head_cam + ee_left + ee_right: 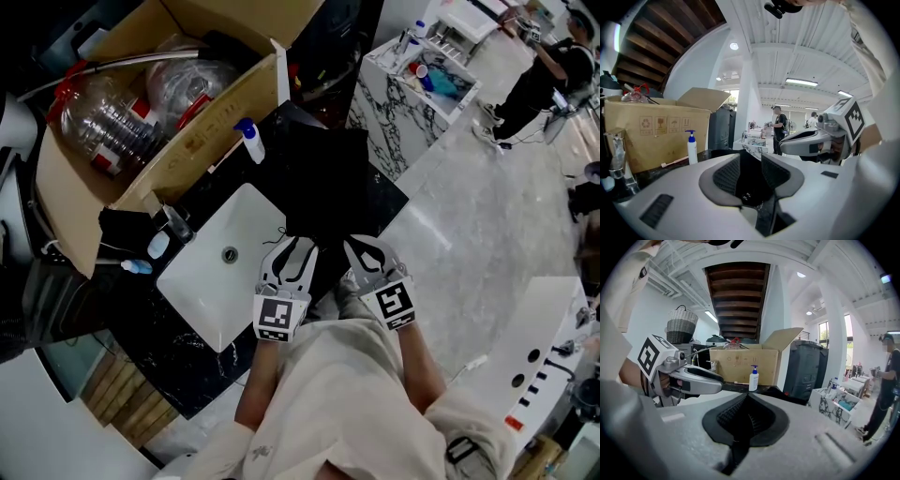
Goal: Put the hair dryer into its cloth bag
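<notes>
Jaws on cloth bag point(323, 180) above black marble counter point(180, 352)

A pump bottle point(249, 141) stands beside a cardboard box point(192, 145) near a sink point(220, 295).

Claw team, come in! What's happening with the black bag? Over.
Left claw shut on cloth bag. Right claw shut on it too. Bag held beside the sink. Hair dryer not in sight; pump bottle near bag.

we see a white sink point(248, 220) in a black counter point(150, 328) left of the left tongs point(299, 246), pale grey floor point(487, 216) right of the right tongs point(362, 246), and a white ribbed ceiling point(787, 51) with strip lights point(801, 82) overhead.
</notes>
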Demonstrator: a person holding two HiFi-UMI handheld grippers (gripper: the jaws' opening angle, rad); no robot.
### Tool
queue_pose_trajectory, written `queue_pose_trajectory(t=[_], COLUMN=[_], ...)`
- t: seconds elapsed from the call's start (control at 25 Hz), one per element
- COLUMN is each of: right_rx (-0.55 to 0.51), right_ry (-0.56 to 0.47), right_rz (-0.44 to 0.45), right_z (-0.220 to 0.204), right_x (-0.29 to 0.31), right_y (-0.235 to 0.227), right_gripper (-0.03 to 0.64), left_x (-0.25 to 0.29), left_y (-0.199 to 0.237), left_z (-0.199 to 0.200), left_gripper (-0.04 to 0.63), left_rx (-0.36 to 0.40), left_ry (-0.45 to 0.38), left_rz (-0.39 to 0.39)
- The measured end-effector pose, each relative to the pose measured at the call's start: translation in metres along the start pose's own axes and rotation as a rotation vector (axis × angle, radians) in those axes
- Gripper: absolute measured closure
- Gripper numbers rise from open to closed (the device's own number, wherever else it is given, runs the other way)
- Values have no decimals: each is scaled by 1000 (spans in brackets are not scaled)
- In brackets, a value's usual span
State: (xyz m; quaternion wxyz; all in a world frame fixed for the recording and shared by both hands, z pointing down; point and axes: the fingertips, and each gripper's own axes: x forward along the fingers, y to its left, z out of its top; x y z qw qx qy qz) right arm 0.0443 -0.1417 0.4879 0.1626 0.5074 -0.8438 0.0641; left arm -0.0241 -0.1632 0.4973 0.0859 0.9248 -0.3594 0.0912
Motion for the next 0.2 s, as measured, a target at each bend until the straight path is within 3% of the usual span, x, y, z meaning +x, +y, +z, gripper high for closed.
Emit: queue_pose_trajectory(t=[0.2], right_rx=[-40], right_ry=[-18], right_rz=[-13], right_z=[6], right_x=[-2], right_y=[5], right_gripper=[609], left_x=[-7], left_y=[2], left_z=[0], left_gripper=[456], left_rx=[-7], left_ry=[-6], left_rz=[-7])
